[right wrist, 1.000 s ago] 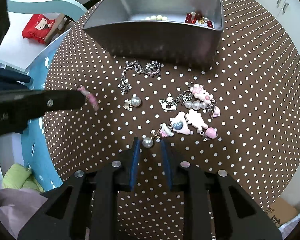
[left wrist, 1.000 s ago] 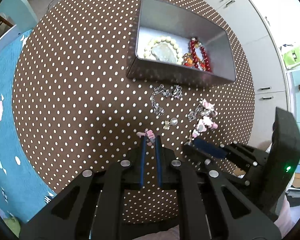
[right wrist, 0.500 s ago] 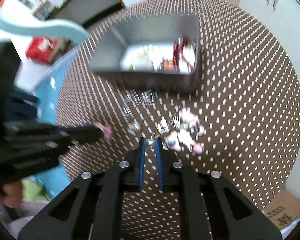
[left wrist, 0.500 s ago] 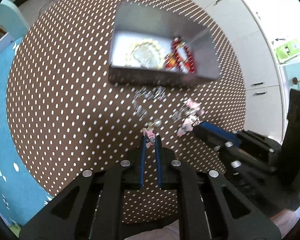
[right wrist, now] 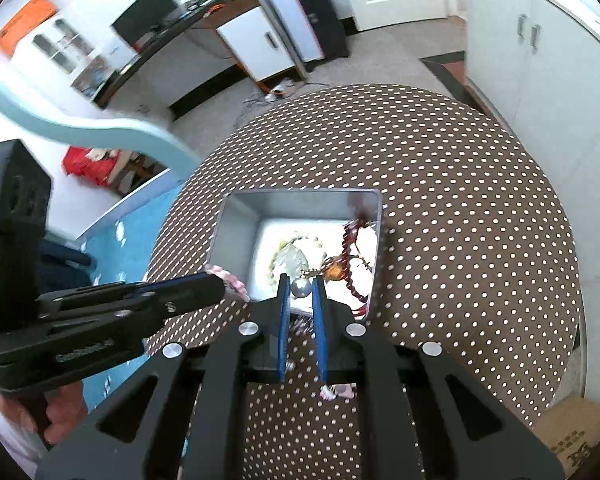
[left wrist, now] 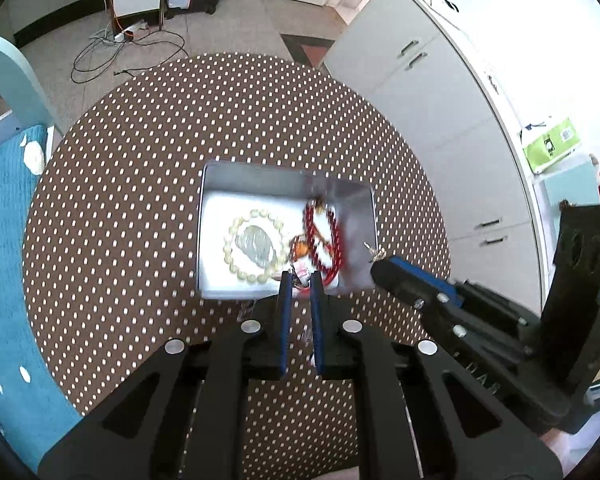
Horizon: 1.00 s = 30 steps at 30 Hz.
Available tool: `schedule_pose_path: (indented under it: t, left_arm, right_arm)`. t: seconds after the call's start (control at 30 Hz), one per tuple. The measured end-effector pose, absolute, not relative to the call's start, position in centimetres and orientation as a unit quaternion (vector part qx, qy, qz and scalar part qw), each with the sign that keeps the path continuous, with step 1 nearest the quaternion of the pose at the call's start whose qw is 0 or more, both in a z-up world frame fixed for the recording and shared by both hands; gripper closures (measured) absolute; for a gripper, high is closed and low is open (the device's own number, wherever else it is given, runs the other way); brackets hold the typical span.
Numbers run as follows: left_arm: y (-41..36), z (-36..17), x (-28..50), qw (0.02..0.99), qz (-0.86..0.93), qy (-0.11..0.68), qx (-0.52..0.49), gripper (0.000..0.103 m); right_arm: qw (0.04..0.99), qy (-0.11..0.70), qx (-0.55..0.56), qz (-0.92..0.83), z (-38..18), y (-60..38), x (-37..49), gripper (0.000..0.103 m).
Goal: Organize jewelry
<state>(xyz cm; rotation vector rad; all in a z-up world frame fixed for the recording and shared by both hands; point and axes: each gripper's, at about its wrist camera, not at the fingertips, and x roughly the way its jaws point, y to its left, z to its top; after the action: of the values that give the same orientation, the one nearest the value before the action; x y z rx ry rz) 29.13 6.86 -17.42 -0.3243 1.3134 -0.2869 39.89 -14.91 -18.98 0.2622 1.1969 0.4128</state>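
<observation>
A grey metal box (left wrist: pixel 260 178) (right wrist: pixel 236 228) stands on the round brown dotted table (left wrist: pixel 120 168). It holds a cream bead bracelet (left wrist: pixel 236 240) and a red bead necklace (left wrist: pixel 332 236). My left gripper (left wrist: pixel 299 278) is shut on a small pink charm (left wrist: pixel 301 270) (right wrist: pixel 232 280), held high above the box's near edge. My right gripper (right wrist: pixel 300 280) (left wrist: pixel 376 266) is shut on a pearl earring (right wrist: pixel 301 287), also held above the box's near side.
White cabinets (left wrist: pixel 440 92) stand right of the table. A blue rug (left wrist: pixel 4 240) and a pale blue chair (right wrist: pixel 100 128) lie to the left. More pink charms (right wrist: pixel 336 390) lie on the table under the grippers. A cardboard box (right wrist: pixel 572 440) sits on the floor at the right.
Both grippers rose from the table with their pieces and moved forward over the box. The right gripper closed on the pearl earring.
</observation>
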Motion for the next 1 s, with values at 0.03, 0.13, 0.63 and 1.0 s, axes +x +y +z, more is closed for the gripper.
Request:
schedule_pose_path:
  t: [0.03, 0.13, 0.63, 1.0]
  left_arm:
    - [6.7, -17.5, 29.5, 0.771, -0.131, 0.605, -0.149, 0.094]
    - [6.4, -17.4, 30.8, 0.774, -0.121, 0.606, -0.137, 0.094]
    - [8.2, -19.5, 30.3, 0.767, -0.105, 0.622, -0.118, 0.085]
    - [8.1, -23.2, 23.9, 0.722, -0.121, 0.675, -0.088, 0.082]
  right_arm:
    - [0.798, 0.557, 0.120, 0.195, -19.0, -14.8, 40.1, 0.091]
    - [0.800, 0.560, 0.106, 0.187, -19.2, -14.6, 40.4, 0.076]
    - [0.786, 0.589, 0.112, 0.151, -20.7, -17.2, 38.8, 0.066]
    - [0.757, 0.634, 0.082, 0.140, -24.1, -18.3, 35.6, 0.065]
